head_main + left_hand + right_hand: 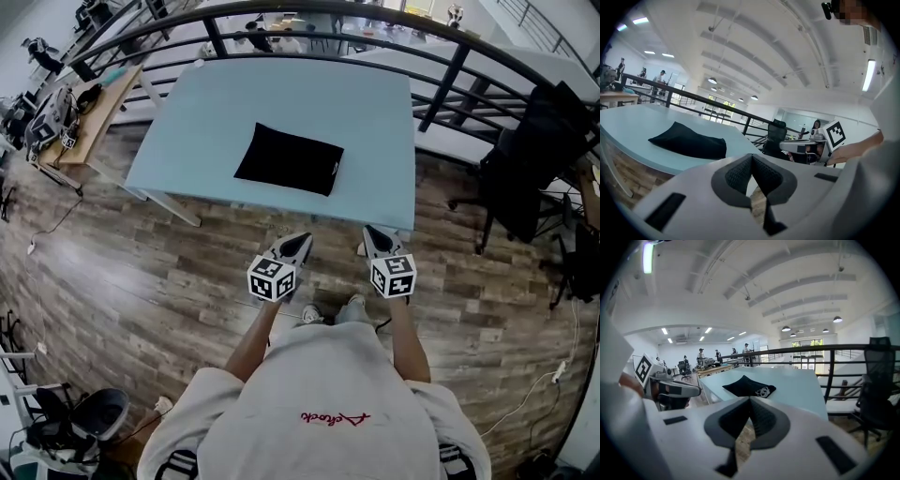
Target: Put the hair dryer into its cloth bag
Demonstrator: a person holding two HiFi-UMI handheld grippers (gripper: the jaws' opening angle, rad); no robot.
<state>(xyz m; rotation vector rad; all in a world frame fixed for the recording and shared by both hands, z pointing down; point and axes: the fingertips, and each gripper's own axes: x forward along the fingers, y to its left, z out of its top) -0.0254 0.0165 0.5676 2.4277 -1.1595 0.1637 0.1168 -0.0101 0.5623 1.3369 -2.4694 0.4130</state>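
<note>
I see 1 black cloth bag (289,158) with a white mark (763,392), lying on blue bench (375,112) | left gripper (301,241), right gripper (374,233): both closed, holding nothing

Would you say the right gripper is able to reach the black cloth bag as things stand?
Probably yes: the black cloth bag lies alone on the table, with nothing between it and the right gripper. The gripper is short of the table edge with jaws shut, so it must advance and open.

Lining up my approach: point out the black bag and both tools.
black bag (289,159), head view, middle of the cloth.
left tool (302,242), head view, its shut tips.
right tool (373,234), head view, its shut tips.
</note>
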